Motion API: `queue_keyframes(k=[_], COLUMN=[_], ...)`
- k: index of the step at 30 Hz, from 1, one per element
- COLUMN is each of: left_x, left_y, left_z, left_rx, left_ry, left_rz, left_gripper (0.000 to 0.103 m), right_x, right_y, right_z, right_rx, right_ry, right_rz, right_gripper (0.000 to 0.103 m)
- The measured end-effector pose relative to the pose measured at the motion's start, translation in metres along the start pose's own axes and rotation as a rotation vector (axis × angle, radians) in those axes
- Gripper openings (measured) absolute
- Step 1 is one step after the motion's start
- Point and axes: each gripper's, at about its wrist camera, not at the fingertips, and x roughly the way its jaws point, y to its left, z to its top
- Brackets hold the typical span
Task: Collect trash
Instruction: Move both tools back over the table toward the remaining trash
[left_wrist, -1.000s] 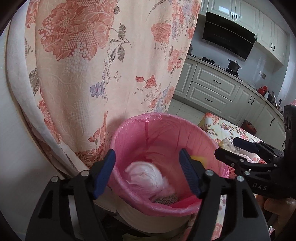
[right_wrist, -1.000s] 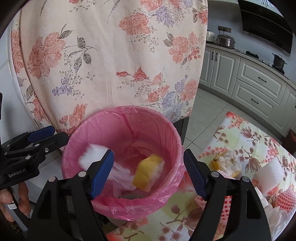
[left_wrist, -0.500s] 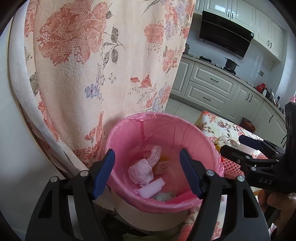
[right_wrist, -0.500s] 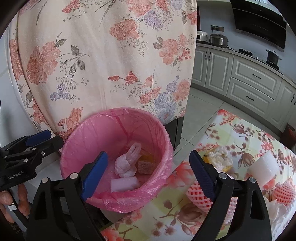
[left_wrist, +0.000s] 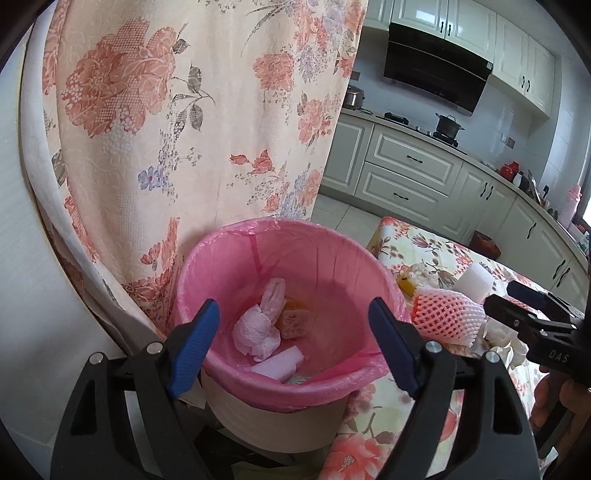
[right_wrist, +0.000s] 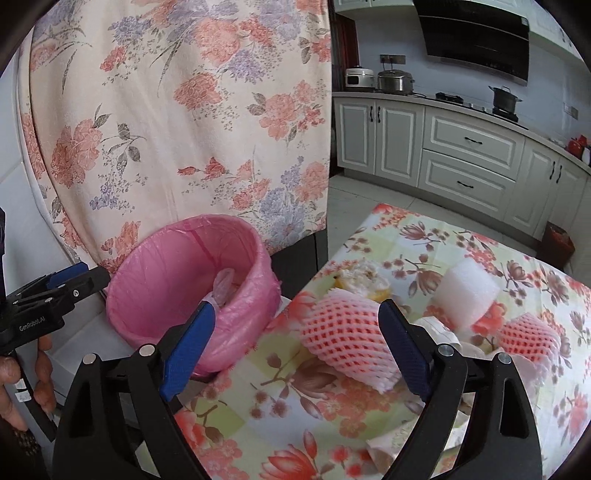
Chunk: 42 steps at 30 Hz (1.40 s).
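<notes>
The pink-lined bin (left_wrist: 288, 384) (right_wrist: 147, 295) stands by the table edge and holds a crumpled tissue (left_wrist: 258, 328), a white foam piece (left_wrist: 277, 365) and a yellow-brown scrap (left_wrist: 295, 317). My left gripper (left_wrist: 295, 332) (right_wrist: 62, 284) hovers over the bin's near rim; its jaws are opening and hold nothing. My right gripper (right_wrist: 297, 321) (left_wrist: 517, 295) is open wide above the floral table. A pink foam net (right_wrist: 347, 343) (left_wrist: 447, 317) lies beyond its fingertips, untouched. Further right lie a white foam block (right_wrist: 469, 291), a second foam net (right_wrist: 532, 339) and a peel scrap (right_wrist: 362, 280).
A floral curtain (left_wrist: 184, 129) hangs right behind the bin. Crumpled tissues (right_wrist: 443, 332) lie among the nets on the tablecloth (right_wrist: 332, 406). Kitchen cabinets (right_wrist: 461, 155) line the far wall, with a small red bin (right_wrist: 557, 240) on the floor. A hand (right_wrist: 22, 387) grips the left tool.
The tissue and yellow scrap, falling a second ago, now lie in the bin. My right gripper swung right from over the bin to the table. Both jaws spread wider.
</notes>
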Motion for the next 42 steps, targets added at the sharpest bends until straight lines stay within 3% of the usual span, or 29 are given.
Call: queue_keyframes(k=[8, 20, 34, 42], left_x=[-0.001, 0.001, 0.024, 0.045], left_y=[-0.034, -0.107, -0.197, -0.241], left_z=[-0.011, -0.036, -0.072, -0.088], left_rx=[0.033, 0.146, 0.291, 0.371], left_ry=[0.005, 0.017, 0.101, 0.148], left_rz=[-0.054, -0.157, -0.268, -0.287], left_gripper=[0.079, 0.079, 0.079, 0.079], right_x=[-0.04, -0.071, -0.083, -0.085], right_y=[-0.056, -0.128, -0.185, -0.209], right_z=[-0.027, -0.08, -0.121, -0.129], right_rx=[0.052, 0.139, 0.21, 0.213], right_ry=[-0.023, 0.018, 0.04, 0.052], right_rz=[-0.101, -0.183, -0.206, -0.209], right_gripper=[0.085, 0.085, 0.085, 0.085])
